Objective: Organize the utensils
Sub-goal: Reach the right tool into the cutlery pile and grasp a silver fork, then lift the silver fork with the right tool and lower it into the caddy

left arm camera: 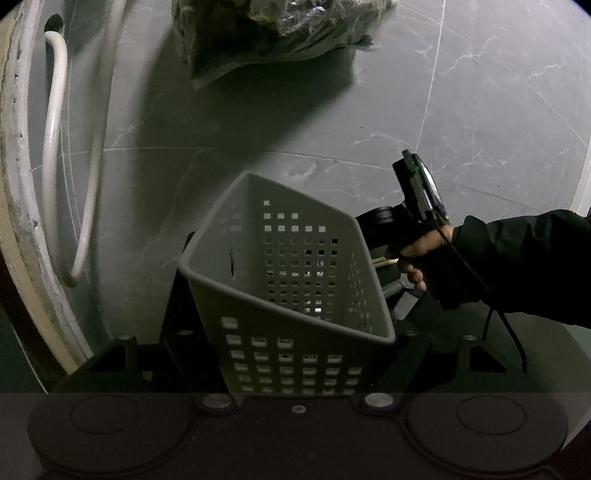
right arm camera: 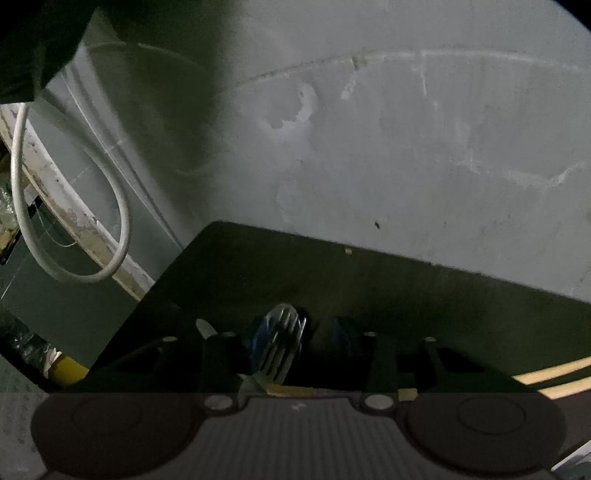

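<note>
- Left gripper [left arm camera: 291,332]: closed on the basket [left arm camera: 288,295]. Both fingers press the basket's side walls, left finger [left arm camera: 184,295] against the left wall.
- Basket: grey plastic with square perforations, held tilted, its open top facing the left wrist camera. A short slit shows on the inner left wall. Behind it lies the grey marbled floor [left arm camera: 443,129].
- Right gripper [right arm camera: 295,332]: seen from the left wrist view, it sits just right of the basket, carried by a hand [left arm camera: 421,254] in a dark sleeve [left arm camera: 524,266].
- Right fingers: the jaws stand partly apart over a dark mat [right arm camera: 369,280]. A fork [right arm camera: 282,339] lies between them, tines toward the camera. Whether the blue pads [right arm camera: 258,336] touch the fork cannot be told; the view is dark and blurred.
- Chopsticks [right arm camera: 554,376]: a pale pair lies on the mat at the right edge.
- Surroundings: a white cable [left arm camera: 55,147] loops at the left; a plastic bag [left arm camera: 277,33] lies on the floor beyond the basket.
</note>
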Demonstrator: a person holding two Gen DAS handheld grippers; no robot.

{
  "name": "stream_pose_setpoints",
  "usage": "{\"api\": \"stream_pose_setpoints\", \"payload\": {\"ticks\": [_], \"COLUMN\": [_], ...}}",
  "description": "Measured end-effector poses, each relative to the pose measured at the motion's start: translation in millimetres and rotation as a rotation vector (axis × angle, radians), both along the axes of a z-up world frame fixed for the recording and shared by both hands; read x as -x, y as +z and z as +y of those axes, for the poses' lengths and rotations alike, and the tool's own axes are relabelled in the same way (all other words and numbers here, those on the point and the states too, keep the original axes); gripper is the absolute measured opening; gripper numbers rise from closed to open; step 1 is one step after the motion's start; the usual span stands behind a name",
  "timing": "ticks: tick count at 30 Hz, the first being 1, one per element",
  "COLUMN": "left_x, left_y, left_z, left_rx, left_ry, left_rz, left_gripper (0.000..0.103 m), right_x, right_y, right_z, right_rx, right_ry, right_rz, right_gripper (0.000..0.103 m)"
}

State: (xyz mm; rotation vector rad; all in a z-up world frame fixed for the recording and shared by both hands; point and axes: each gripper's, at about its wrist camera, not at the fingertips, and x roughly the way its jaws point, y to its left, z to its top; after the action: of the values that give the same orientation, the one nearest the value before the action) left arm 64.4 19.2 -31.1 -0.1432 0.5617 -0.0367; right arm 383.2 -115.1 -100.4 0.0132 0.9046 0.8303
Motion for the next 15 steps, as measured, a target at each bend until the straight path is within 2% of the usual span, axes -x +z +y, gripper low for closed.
{"api": "stream_pose_setpoints", "payload": {"ticks": [4, 9, 13, 15], "left_x": [-0.5, -2.3, -3.3, -4.4], "left_y": [0.6, -0.5, -1.9, -2.4], "left_z": [-0.4, 2.2, 4.7, 5.6], "left_rx": [0.002, 0.002, 0.007, 0.008], "left_ry": [-0.007, -0.022, -0.035, -0.040], "left_rz": [0.001, 0.001, -0.004, -0.006], "left_gripper": [0.076, 0.076, 0.076, 0.076], "right_x": [5.4, 12.5, 17.8, 22.9], "right_y": [-3.4, -5.4, -3.6, -0.6], "right_z": [-0.8, -5.4, -22.6, -29.3], "right_rx": [-0.021, -0.044, -0.122, -0.153], "right_ry": [-0.004, -0.067, -0.158, -0.199], "right_rz": [0.013, 0.022, 0.041, 0.033], "right_gripper": [0.019, 0.011, 0.002, 0.001]}}
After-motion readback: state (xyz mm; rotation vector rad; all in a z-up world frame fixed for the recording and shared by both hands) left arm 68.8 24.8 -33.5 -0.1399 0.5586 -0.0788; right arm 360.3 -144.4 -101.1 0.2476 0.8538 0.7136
